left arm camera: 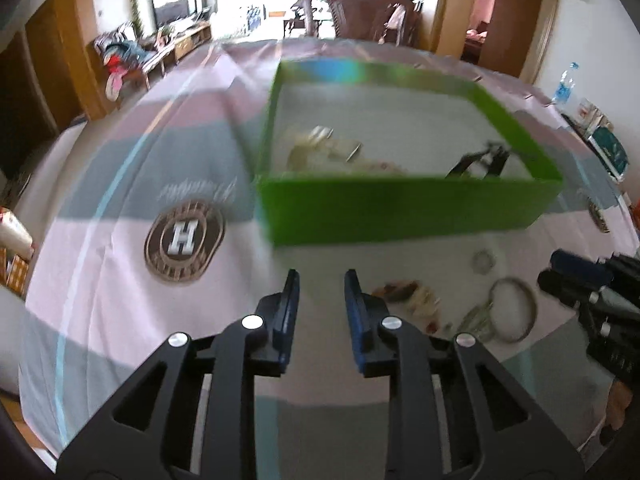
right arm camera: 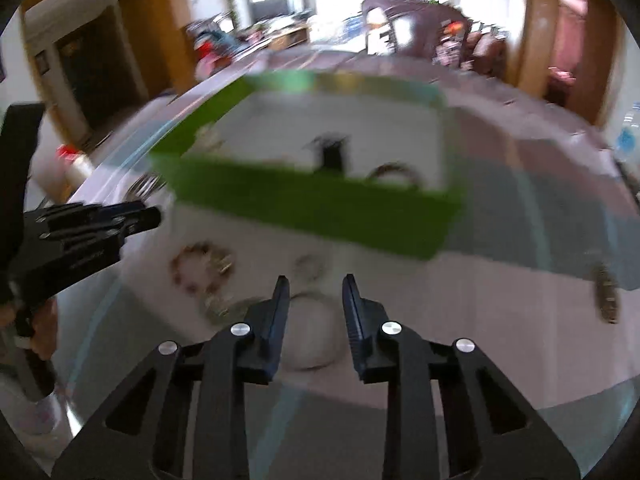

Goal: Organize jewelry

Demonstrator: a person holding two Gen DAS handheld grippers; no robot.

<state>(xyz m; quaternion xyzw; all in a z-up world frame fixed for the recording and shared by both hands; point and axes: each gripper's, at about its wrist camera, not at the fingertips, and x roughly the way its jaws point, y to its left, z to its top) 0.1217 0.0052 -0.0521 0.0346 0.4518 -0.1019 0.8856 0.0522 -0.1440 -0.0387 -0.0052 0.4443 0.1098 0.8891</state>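
Note:
A green box (left arm camera: pixel 408 210) stands on the cloth-covered table, with blurred jewelry (left arm camera: pixel 328 148) and a black clip (left arm camera: pixel 480 162) inside. My left gripper (left arm camera: pixel 322 280) is open and empty, in front of the box. A silver bangle (left arm camera: pixel 514 308), a beaded bracelet (left arm camera: pixel 408 294) and a small ring (left arm camera: pixel 482 261) lie on the cloth to its right. In the right wrist view the green box (right arm camera: pixel 320 212) is blurred. My right gripper (right arm camera: pixel 316 284) is open and empty over a pale bangle (right arm camera: pixel 312 332). A beaded bracelet (right arm camera: pixel 200 268) lies to its left.
The cloth has a round brown H logo (left arm camera: pixel 184 238). The right gripper's body (left arm camera: pixel 592 292) shows at the right edge, the left gripper's body (right arm camera: pixel 80 236) at the left. A dark bracelet (right arm camera: pixel 606 292) lies far right. A chair (left arm camera: pixel 356 8) stands behind the table.

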